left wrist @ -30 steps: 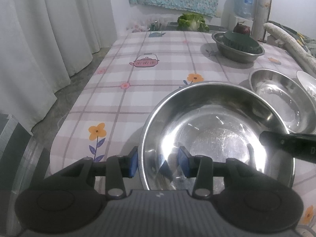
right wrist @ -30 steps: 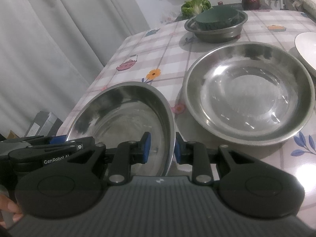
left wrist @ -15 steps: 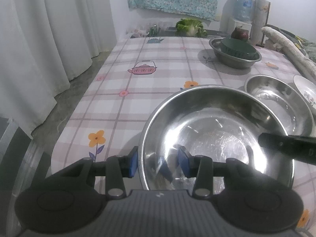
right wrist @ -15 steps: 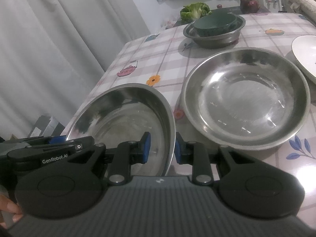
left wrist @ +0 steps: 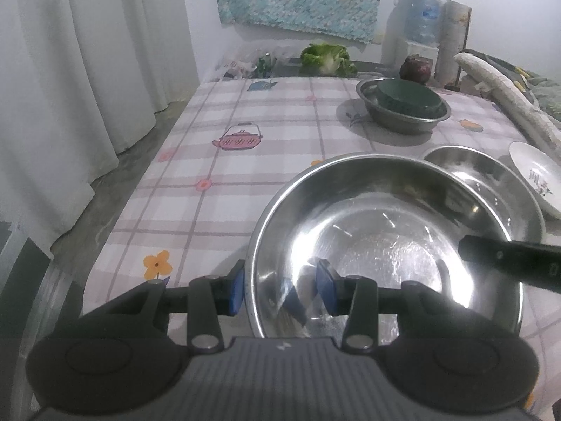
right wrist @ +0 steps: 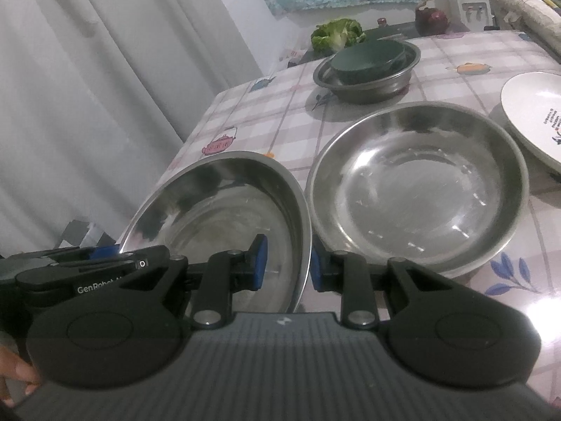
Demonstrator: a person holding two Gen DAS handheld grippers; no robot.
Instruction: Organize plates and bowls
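Left gripper (left wrist: 280, 293) clamps near rim of steel bowl (left wrist: 385, 242); bowl's near edge hidden behind gripper body. Right gripper (right wrist: 288, 263) clamps its opposite rim. Bowl tilted, mouth up, above tablecloth (left wrist: 245, 175), just left of second steel bowl (right wrist: 420, 189). White plate (right wrist: 536, 112) cut off at right.

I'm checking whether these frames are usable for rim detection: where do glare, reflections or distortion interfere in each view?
Left wrist: the held steel bowl shows bright streaks and a mirrored blue pad inside; fisheye bends the table edges; corners vignette dark. Right wrist: the second steel bowl carries scattered highlights, the tablecloth glares at lower right, and the white plate is cut by the frame.
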